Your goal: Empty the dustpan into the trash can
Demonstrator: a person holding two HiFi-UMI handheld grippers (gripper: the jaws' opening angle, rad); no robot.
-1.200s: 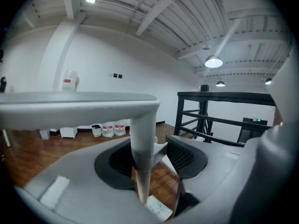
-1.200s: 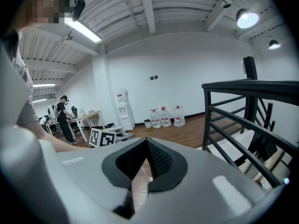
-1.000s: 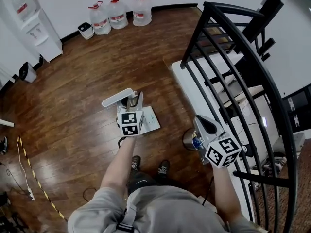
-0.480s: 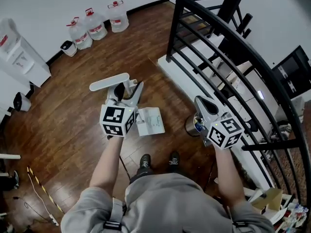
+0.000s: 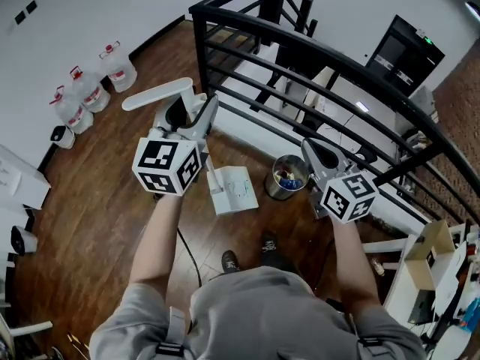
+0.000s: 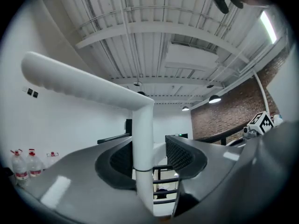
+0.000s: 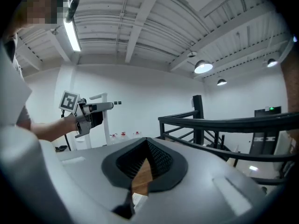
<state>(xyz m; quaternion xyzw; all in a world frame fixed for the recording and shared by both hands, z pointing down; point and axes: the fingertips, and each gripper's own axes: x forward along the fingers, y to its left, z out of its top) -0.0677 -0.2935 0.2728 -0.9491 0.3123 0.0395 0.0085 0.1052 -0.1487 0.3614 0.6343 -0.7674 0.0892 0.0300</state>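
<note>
**Dustpan gripped, not yet tipped**

Our left gripper (image 5: pixel 191 118) has its jaws clamped on the upright handle (image 6: pixel 142 143) of the white plastic long-handled dustpan (image 5: pixel 234 190). Its pan is just beside the round metal trash can (image 5: pixel 287 177), not over it. Our right gripper (image 5: pixel 316 152) has its jaws closed on nothing. We judge the emptying still undone.

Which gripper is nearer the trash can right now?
Right. The right gripper hangs just right of the trash can; the left gripper is farther off, beyond the dustpan, clamping its handle.
</note>
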